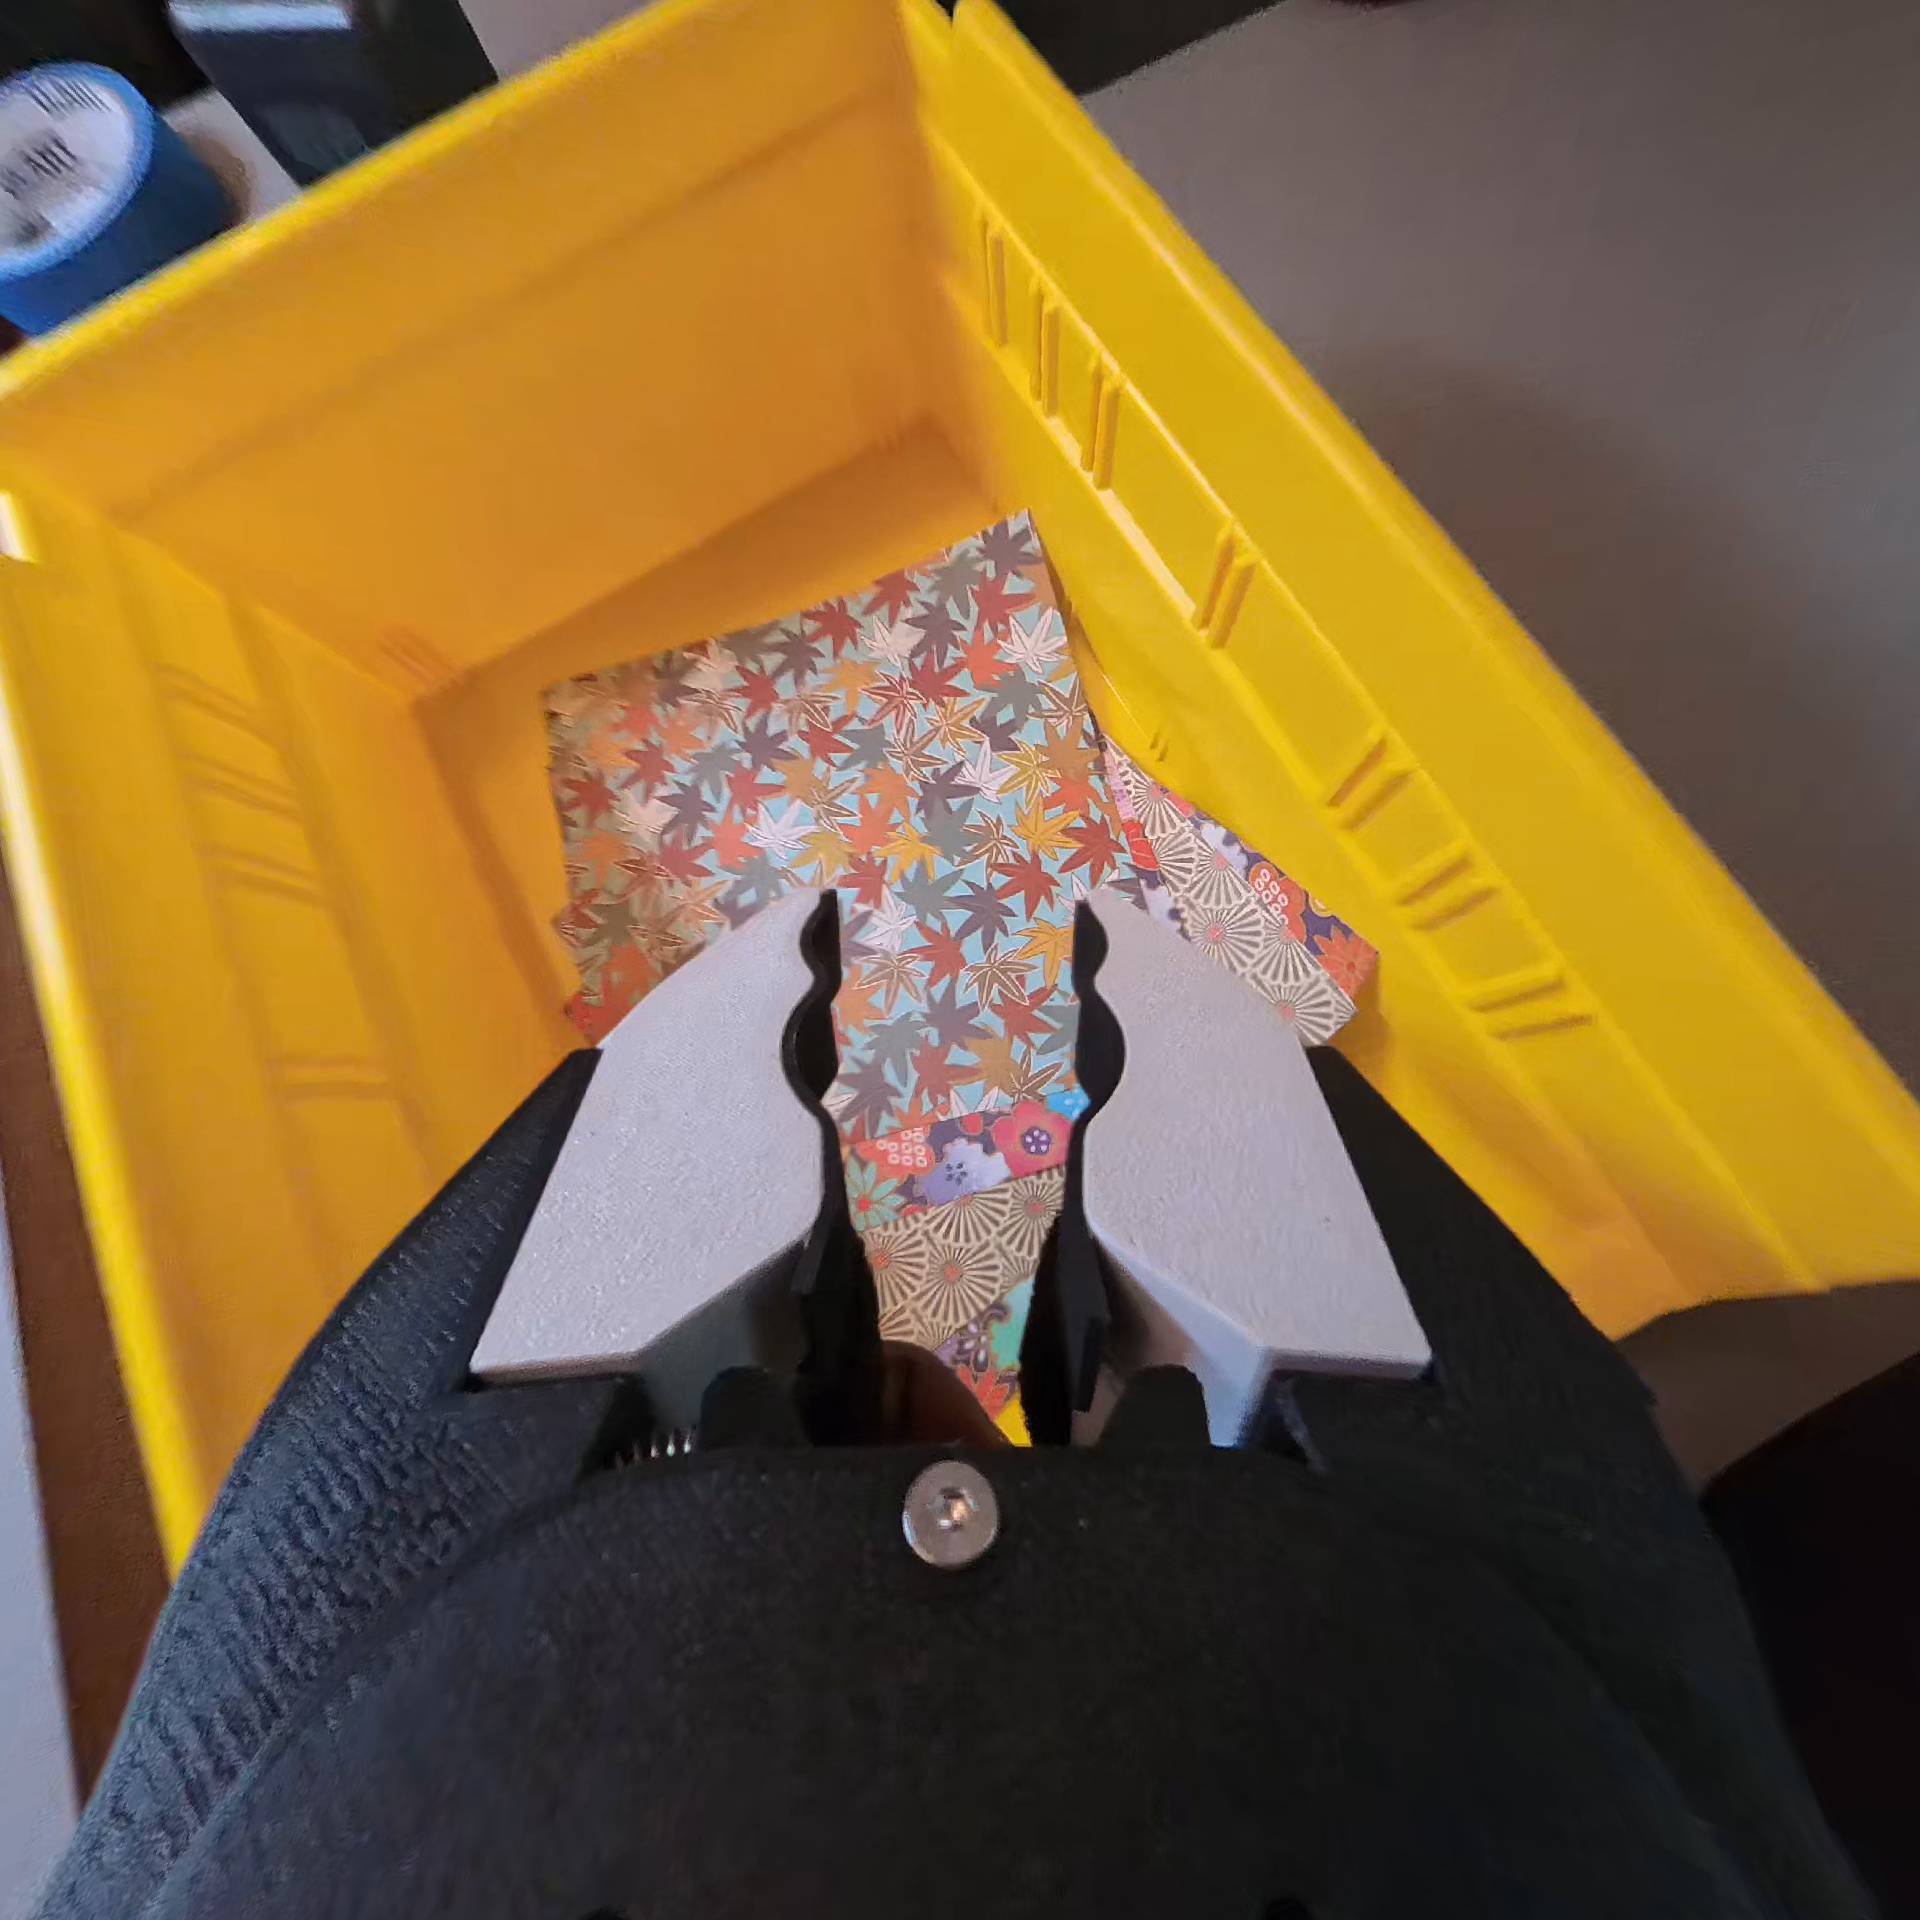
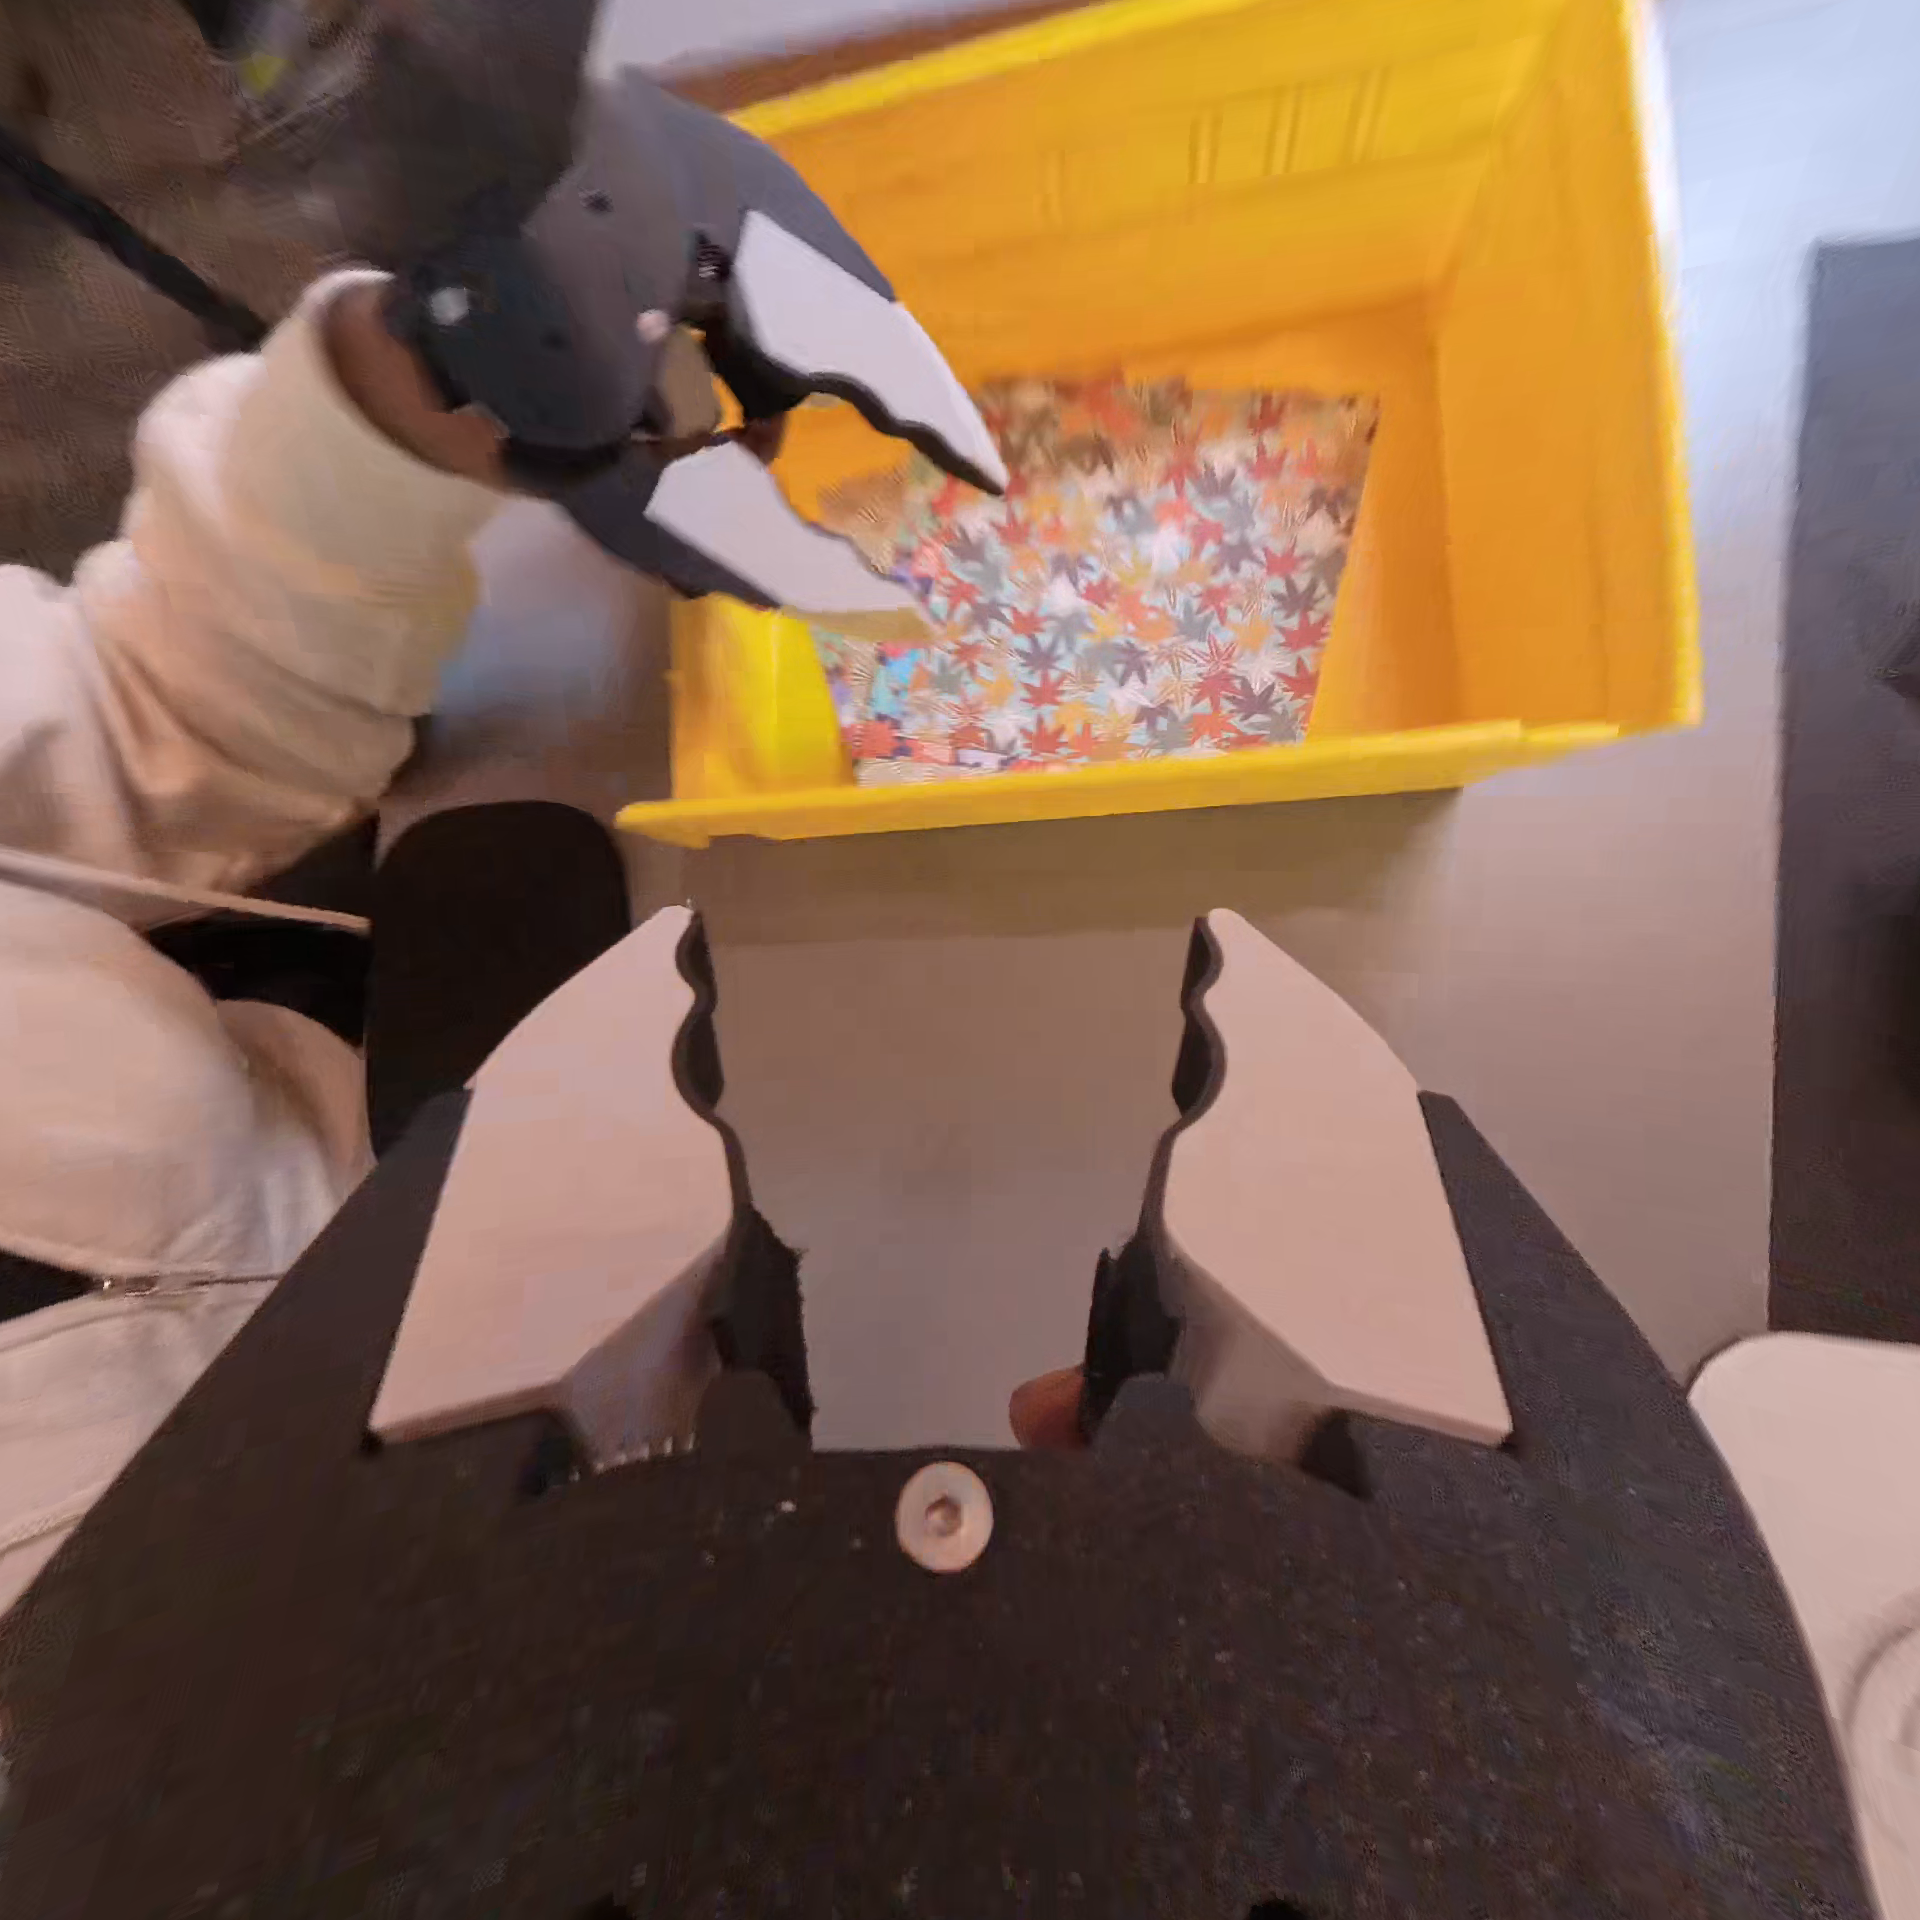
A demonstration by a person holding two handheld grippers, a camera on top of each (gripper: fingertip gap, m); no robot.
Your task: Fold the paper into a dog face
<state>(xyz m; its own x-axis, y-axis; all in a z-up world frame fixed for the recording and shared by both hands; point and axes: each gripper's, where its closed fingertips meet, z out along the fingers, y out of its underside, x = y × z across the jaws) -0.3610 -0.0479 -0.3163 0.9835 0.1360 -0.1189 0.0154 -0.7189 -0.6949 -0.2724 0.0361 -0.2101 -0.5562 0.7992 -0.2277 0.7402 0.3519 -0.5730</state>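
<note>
Left gripper [image 1: 951, 914], black-bodied with grey wedge fingers and wavy black pads, reaches down into the open yellow plastic bin [image 1: 644, 343]; its jaws stand moderately apart and empty, tips hovering above the papers. Directly beneath and between the tips lies the task's sheet, a square of origami paper printed with maple leaves on pale blue [image 1: 831, 758], flat on the bin floor; whether the tips touch it cannot be told. Under it, showing nearer the gripper's base and to the right of its tips, lie floral-patterned sheets [image 1: 1247, 914]. Right gripper [image 2: 945, 925] waits outside the bin over the pale tabletop [image 2: 935, 1143], jaws wide and empty, the bin's low front lip [image 2: 1143, 779] just beyond its tips. Beyond the bin's far corner stands a blue tape roll [image 1: 73, 187]. For a clean pick, the likely best approach is to catch one free edge of the top sheet only, closing gently so lower sheets stay behind.
</note>
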